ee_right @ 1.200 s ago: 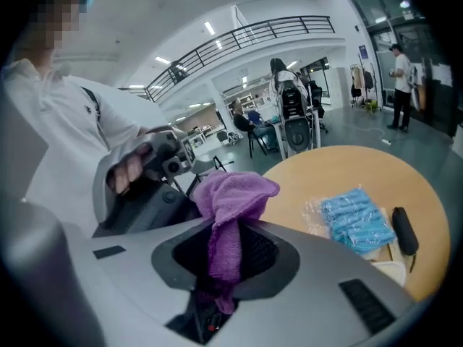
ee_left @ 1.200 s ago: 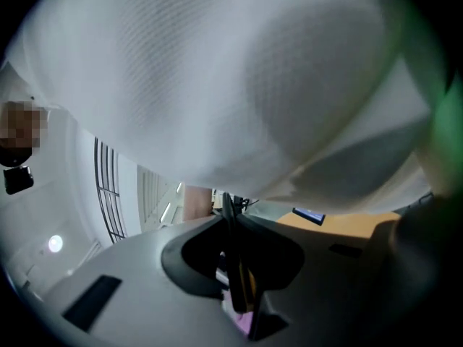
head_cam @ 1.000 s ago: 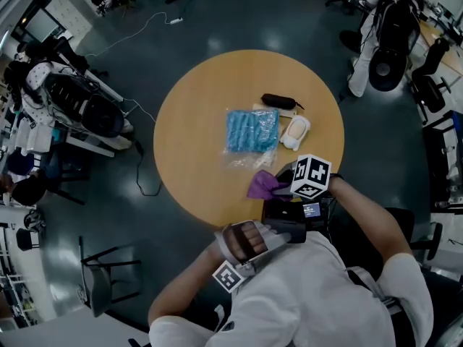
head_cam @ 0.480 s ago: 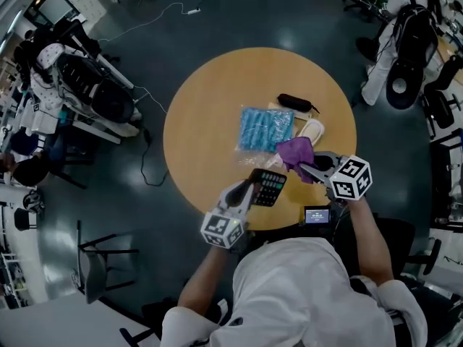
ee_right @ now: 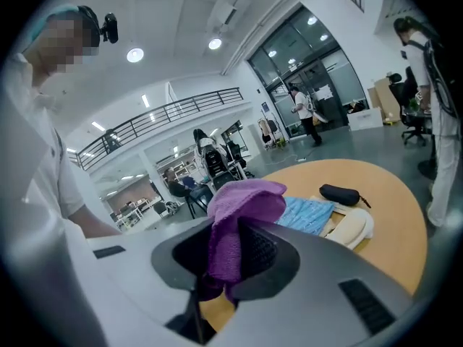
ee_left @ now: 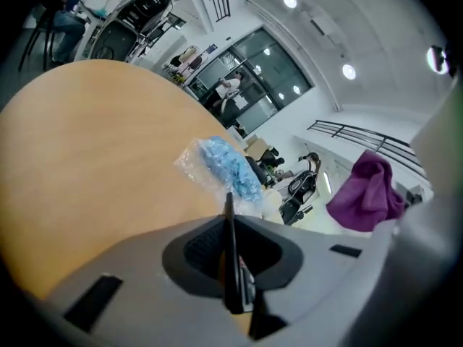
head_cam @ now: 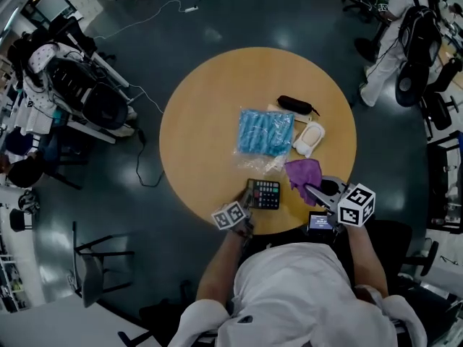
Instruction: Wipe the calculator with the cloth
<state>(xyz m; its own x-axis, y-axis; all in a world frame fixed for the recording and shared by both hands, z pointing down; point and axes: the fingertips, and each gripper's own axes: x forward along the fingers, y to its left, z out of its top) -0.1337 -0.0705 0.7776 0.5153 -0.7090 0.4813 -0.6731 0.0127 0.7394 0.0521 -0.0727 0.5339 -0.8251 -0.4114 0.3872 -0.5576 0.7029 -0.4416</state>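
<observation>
A second ago I had both grippers tucked in at the near edge of the bench, with the cloth bunched just beside the dark calculator. Half a second ago they had swung out over the wood, the calculator lifted and the cloth carried far and right, over toward the blue packet.

Now I've brought them back toward the near edge. The left gripper has its jaws clamped on the left edge of the calculator. In the left gripper view the calculator shows as a thin dark slab, edge-on between the pads. From the head view it sits keys-up near the near rim. I cannot tell whether its far edge rests on the wood or hangs clear.

The right gripper has its jaws closed on the purple cloth, a fold pinched between the pads and the rest bunched above them. The cloth is to the right of the calculator, near it but not touching.

So the pick-ups are done and the two things are presented to each other, but I judge that no wiping contact has been made yet. I would next bring the cloth left, onto the key face. The thin edge grip on the calculator could twist under pressure.

The black pouch and the white rounded object sit on the far side, well clear.
</observation>
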